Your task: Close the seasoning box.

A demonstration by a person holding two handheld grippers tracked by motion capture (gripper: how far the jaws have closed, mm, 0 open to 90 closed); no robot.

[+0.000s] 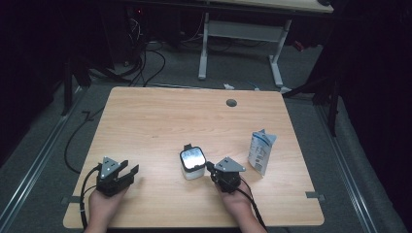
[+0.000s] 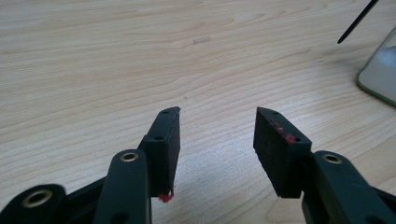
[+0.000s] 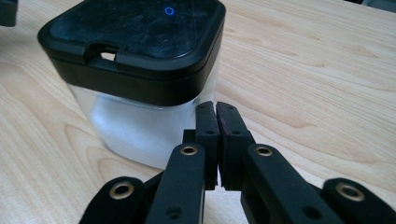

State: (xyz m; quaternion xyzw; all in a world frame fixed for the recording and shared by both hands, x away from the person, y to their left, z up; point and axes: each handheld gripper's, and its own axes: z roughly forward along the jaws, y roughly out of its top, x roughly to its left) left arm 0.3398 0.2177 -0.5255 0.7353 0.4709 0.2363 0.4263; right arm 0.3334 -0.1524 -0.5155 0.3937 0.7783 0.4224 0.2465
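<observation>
Right tool (image 3: 215, 109), jaws together, beside frosted square jar (image 3: 140, 126) (glossy black lid).

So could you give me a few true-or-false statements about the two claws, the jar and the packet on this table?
1. The right claw is shut with nothing between its pads. True.
2. The left claw grips the jar. False: it is open over bare table.
3. The jar has a black lid. True.
4. The white and blue packet lies flat at the table's left edge. False: it stands upright on the right side.
</observation>
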